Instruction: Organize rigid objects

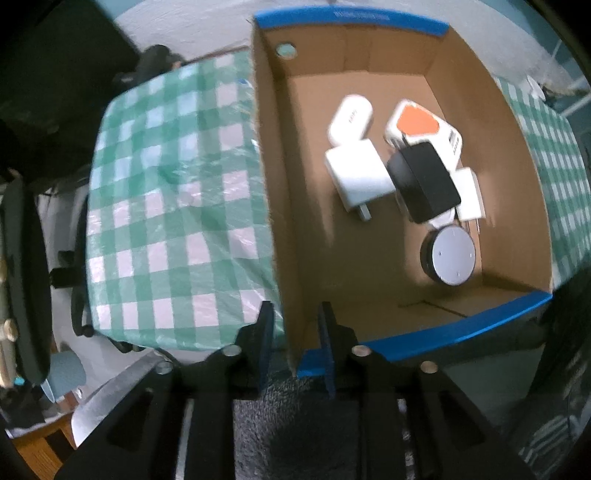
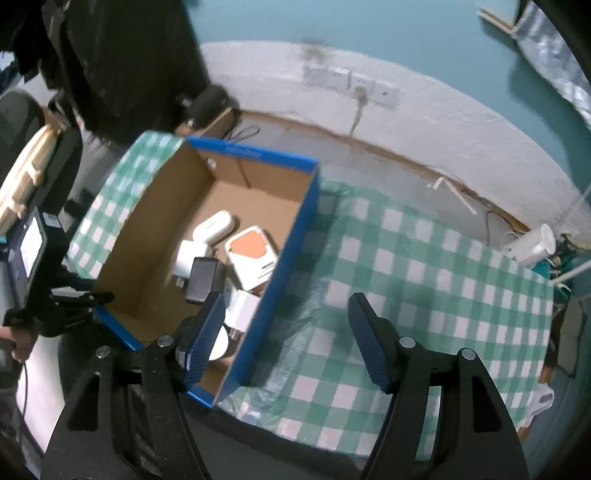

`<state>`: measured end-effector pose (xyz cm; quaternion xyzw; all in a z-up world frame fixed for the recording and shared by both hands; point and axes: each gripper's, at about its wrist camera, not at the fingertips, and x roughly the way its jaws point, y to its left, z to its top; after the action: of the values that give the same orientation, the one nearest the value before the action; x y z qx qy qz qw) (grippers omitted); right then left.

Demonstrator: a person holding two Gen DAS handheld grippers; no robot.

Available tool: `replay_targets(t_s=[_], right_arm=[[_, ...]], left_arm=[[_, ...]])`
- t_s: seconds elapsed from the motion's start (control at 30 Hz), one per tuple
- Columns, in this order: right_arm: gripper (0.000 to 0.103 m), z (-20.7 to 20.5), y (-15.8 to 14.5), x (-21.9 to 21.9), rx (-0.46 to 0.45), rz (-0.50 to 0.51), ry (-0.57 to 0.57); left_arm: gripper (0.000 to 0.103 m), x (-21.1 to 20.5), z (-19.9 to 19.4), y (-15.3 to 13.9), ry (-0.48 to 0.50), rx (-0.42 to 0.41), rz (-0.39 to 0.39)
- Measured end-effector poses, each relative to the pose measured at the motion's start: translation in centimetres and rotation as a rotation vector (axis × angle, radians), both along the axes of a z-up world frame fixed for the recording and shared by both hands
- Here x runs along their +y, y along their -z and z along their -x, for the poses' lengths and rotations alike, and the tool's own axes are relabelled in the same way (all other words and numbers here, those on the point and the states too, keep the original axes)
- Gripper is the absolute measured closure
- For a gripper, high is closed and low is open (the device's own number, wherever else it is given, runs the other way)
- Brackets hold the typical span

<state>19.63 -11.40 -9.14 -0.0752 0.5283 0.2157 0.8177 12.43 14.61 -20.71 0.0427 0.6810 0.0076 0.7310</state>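
Checked tablecloth [image 2: 424,266] spread under cardboard box [image 1: 436,332]; teal wall [image 2: 424,22] behind. Left gripper [image 1: 295,332] narrow, box wall straddled; right gripper [image 2: 286,332] wide, empty.

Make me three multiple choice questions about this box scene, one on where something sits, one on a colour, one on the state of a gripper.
1. Where do the chargers lie?
A. inside the cardboard box
B. on the checked cloth
C. on the floor

2. What colour is the top of the white adapter at the back of the pile?
A. green
B. orange
C. black

3. How does the right gripper stand?
A. shut on a charger
B. shut on the box wall
C. open with nothing held

Answers:
1. A, they rest on the floor of the box.
2. B, its top panel is orange.
3. C, its fingers stand wide apart above the cloth and box edge, nothing pressed between them.
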Motion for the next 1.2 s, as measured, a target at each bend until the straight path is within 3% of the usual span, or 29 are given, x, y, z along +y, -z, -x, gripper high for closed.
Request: replay_targets(t_s=[0.13,0.43,0.67,0.97,1.2], right_arm=[[0.030,1.3,-2.5,-2.3,-0.065,-0.025,0.056],[0.027,5.1,-7.2,-7.3,-0.190,-0.085,0.157],[0.023,8.2,-9.8,-11.0,-0.268,-0.094,0.221],[0.021,12.9,-11.9,-14.1,-0.379,-0.100,0.304],[0.020,14.9,-12.1,-14.9,-0.395,-0.121,0.305]], left_arm=[[0.051,-0.9,1.5,-2.9,-0.038,-0.118,-0.025],[0.022,-6.4,6.2,-10.7,-0.006,-0.374,-0.022],[0.013,-11.5,9.1,-15.4,0.065,-0.541,-0.033],[0.005,-14.9,11.4,-18.7,0.102,-0.680,-0.010],[0.004,-16.5,13.0,-19.9,0.138,-0.738,0.024]])
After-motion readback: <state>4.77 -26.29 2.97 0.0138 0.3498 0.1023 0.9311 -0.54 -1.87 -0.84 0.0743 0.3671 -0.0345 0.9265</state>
